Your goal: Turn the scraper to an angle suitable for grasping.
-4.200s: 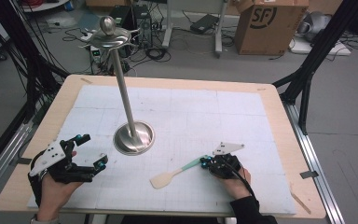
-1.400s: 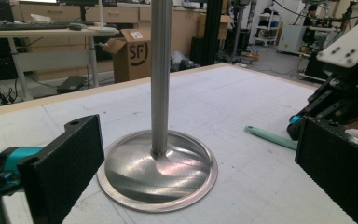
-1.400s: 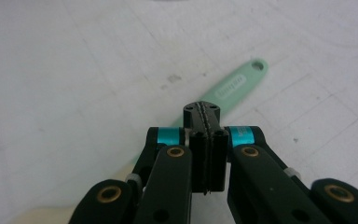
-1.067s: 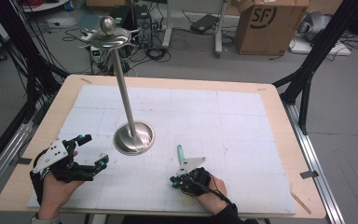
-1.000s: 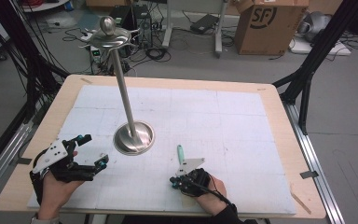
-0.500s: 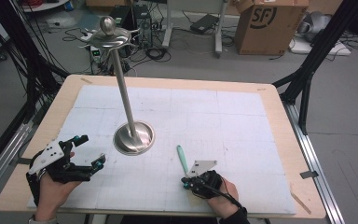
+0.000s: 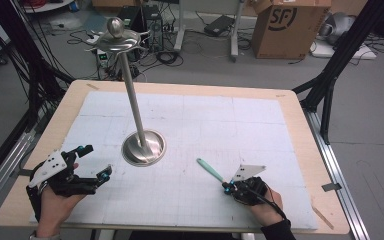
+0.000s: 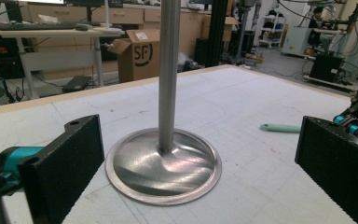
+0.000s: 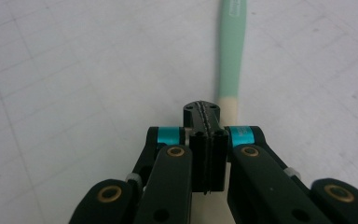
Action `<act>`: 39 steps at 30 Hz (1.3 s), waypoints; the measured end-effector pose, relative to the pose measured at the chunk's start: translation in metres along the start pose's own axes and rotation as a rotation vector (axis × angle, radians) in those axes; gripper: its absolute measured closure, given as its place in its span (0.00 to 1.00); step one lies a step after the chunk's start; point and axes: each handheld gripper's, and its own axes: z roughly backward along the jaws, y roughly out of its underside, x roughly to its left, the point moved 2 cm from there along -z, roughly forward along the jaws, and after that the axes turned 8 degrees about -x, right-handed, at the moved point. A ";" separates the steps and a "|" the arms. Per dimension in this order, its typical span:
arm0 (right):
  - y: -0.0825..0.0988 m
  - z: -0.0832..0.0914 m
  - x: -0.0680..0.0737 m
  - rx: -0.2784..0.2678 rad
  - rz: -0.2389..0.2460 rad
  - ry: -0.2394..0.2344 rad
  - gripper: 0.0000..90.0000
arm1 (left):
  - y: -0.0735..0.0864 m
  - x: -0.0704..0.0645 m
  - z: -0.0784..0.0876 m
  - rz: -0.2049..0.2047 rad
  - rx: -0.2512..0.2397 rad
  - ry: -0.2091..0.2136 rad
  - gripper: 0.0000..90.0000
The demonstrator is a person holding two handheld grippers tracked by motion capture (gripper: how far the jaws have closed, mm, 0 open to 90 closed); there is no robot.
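Spatula pokes far-left out of right gripper, jaws clamped on its cream blade end; hand and spatula have slid right since half a second ago.

A: What blocks the mat?
B: The metal stand: its round base and tall tilted pole.
A: And right of that stand?
B: A green-handled spatula lies near its base; beyond the stand, bare mat.
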 end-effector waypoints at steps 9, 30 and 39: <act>0.002 0.007 -0.009 -0.062 -0.008 -0.036 1.00 | 0.000 0.000 0.000 -0.002 -0.001 0.001 0.02; 0.002 0.070 -0.012 -0.397 -0.142 0.035 0.00 | -0.002 -0.001 -0.001 -0.002 -0.005 0.005 0.02; -0.005 0.062 -0.015 -0.275 -0.105 0.023 0.00 | -0.001 -0.003 -0.004 0.001 -0.005 0.011 0.02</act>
